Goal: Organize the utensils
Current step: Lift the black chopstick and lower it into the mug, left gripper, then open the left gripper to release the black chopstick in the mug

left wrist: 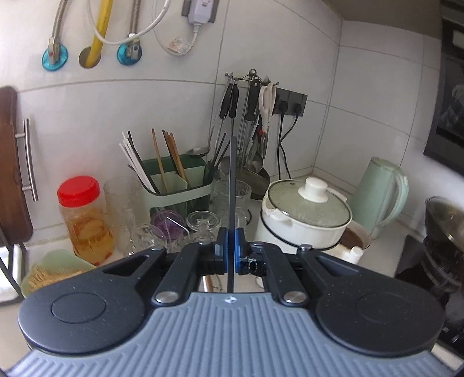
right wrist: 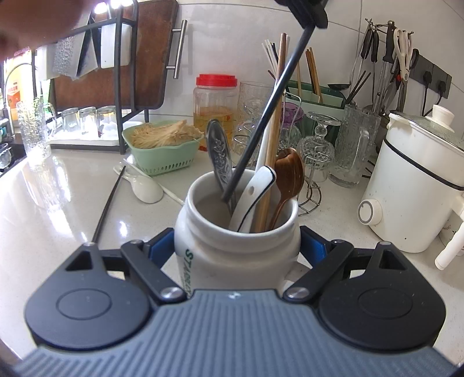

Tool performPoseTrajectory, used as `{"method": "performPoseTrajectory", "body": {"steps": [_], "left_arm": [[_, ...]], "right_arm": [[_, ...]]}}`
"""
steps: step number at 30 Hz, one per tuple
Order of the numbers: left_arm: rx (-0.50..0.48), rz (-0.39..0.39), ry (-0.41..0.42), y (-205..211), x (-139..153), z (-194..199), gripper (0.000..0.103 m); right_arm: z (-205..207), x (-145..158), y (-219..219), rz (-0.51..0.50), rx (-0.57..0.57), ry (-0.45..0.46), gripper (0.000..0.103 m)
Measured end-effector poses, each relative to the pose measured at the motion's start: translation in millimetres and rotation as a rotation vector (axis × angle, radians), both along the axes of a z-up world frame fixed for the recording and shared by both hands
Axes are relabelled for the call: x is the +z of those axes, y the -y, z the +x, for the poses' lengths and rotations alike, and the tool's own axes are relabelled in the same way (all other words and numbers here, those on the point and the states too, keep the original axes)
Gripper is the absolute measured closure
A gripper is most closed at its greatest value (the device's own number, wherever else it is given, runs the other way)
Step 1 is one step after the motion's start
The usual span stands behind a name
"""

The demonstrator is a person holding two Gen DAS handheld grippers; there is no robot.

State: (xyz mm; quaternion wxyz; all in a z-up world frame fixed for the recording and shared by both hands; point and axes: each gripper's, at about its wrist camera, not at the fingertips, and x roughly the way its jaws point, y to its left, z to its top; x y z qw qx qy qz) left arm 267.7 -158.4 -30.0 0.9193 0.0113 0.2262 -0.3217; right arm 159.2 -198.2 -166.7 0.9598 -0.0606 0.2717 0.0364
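My right gripper point(right wrist: 236, 246) is shut on a white ceramic mug point(right wrist: 235, 249) standing on the counter. Inside the mug stand a metal spoon point(right wrist: 219, 150), a white spoon point(right wrist: 258, 188), a brown wooden spoon point(right wrist: 287, 177) and wooden chopsticks point(right wrist: 272, 145). My left gripper point(left wrist: 231, 246) is shut on a dark chopstick point(left wrist: 233, 179). In the right wrist view that gripper point(right wrist: 310, 17) sits at the top and its dark chopstick point(right wrist: 266, 113) slants down, its tip inside the mug. Another dark chopstick point(right wrist: 108, 204), a white spoon point(right wrist: 145, 187) and a white chopstick point(right wrist: 156, 181) lie on the counter to the left.
A green utensil holder point(left wrist: 179, 185) with chopsticks, a red-lidded jar point(right wrist: 214, 101), glasses point(right wrist: 352, 145), a green basket of toothpicks point(right wrist: 165, 148), a white electric pot point(right wrist: 417, 185) and a hanging-tool rack point(left wrist: 249, 116) crowd the back of the counter. A dish rack point(right wrist: 95, 87) stands at left.
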Motion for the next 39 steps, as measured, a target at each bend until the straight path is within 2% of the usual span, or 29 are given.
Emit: {"method": "performPoseTrajectory", "body": {"steps": [2,16,22,31,39], "left_arm": [[0.0,0.008,0.017,0.0,-5.5,-3.4,0.098],[-0.011,0.067,-0.025,-4.5,-22.3,-16.1,0.098],[0.002,0.092,-0.077,-10.8,-27.9,-23.1,0.098],[-0.007,0.131,-0.197,-12.4,-42.8,-29.3,0.098],[-0.01,0.176,-0.248,-10.6,-53.0,-31.1,0.098]], "right_arm": [[-0.2,-0.1,-0.2,-0.001,0.002,0.002,0.011],[-0.6,-1.4,0.2,-0.002,0.011,0.01,0.011],[0.0,-0.5,0.2,-0.002,0.011,0.009,0.011],[-1.3,-1.8,1.1,-0.002,0.014,0.015,0.011],[0.3,-1.0,0.9,0.002,0.011,0.013,0.011]]}}
